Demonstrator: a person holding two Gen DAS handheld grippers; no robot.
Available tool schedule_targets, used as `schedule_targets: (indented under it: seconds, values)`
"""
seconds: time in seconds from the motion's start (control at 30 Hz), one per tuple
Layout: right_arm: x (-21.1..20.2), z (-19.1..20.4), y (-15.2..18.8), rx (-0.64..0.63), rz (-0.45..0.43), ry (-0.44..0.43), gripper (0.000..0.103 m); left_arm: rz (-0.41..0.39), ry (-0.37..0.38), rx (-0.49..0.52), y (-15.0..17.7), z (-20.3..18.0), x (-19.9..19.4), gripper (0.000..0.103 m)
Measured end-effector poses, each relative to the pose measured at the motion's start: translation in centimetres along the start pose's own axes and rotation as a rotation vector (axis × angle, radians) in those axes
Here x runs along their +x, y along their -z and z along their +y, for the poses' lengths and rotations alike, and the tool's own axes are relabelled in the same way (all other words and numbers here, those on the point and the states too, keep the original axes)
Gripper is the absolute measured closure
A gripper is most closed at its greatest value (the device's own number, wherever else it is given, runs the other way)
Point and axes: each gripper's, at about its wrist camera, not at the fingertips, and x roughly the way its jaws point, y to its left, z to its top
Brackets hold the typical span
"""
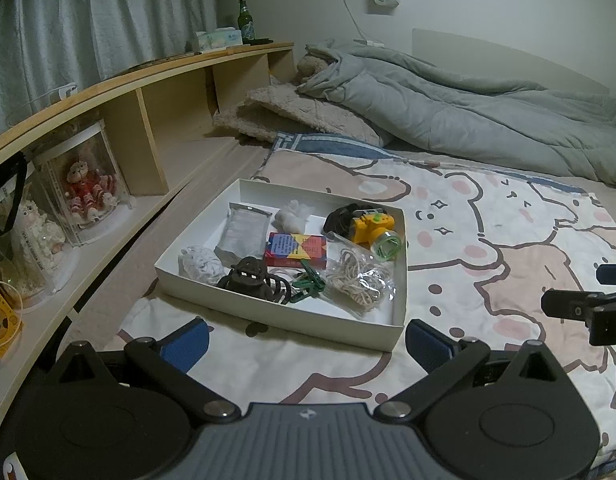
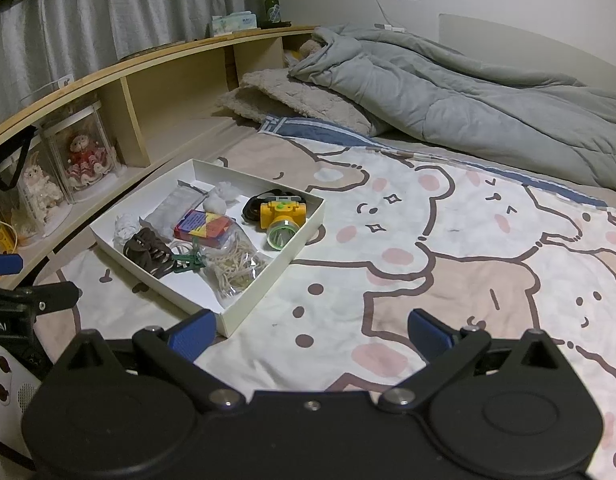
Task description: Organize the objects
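Both claws (image 1: 306,346) (image 2: 309,334) gape; white box (image 1: 395,332) cluttered.

Dim, flat indoor light with a cool cast; soft shadows, no glare. My fisheye bends the edges, corners black.

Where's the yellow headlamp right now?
The yellow headlamp lies in the far right corner of the white box on the bed, beside its black strap, with the bagged string just nearer the grippers.
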Motion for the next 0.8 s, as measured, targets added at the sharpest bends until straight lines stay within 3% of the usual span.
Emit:
schedule_targets:
  seconds: [0.8]
  values:
    - [0.10,-0.06,0.03,0.004,0.003,0.001,0.000,0.006,0.007,0.003,0.36,-0.22,0.25,0.000]
